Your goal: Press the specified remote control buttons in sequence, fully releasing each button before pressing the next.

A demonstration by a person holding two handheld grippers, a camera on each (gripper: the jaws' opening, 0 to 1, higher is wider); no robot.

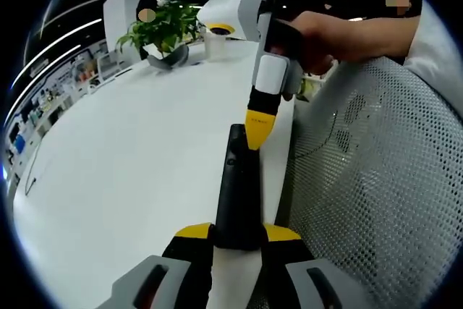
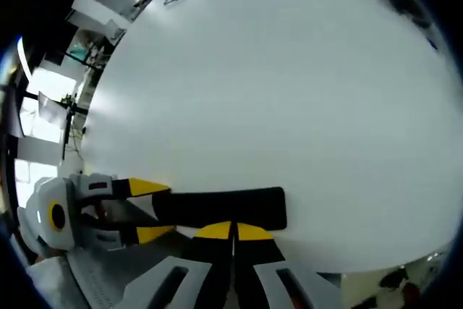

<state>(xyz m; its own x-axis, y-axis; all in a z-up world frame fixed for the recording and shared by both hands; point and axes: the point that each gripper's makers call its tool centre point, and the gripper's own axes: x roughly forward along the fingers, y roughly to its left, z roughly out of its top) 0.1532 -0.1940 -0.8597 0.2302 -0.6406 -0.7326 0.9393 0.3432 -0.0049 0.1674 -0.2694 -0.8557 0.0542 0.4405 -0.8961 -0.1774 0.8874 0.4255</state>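
Observation:
A long black remote control (image 1: 235, 186) sticks out over the white table (image 1: 130, 164), near its right edge. My left gripper (image 1: 238, 232) is shut on the remote's near end, one yellow tip on each side. My right gripper (image 1: 258, 129), held by a person's hand (image 1: 318, 37), comes down from above with its yellow tips together, touching the remote's far end. In the right gripper view the remote (image 2: 217, 208) lies crosswise. My right gripper (image 2: 234, 231) is shut with its tips against the remote's edge, and the left gripper (image 2: 150, 211) clamps the remote's left end.
A potted green plant (image 1: 163, 34) and a white cup (image 1: 215, 40) stand at the table's far end. A white mesh chair back (image 1: 376, 179) rises close on the right. A thin cable (image 1: 32, 171) lies near the table's left edge.

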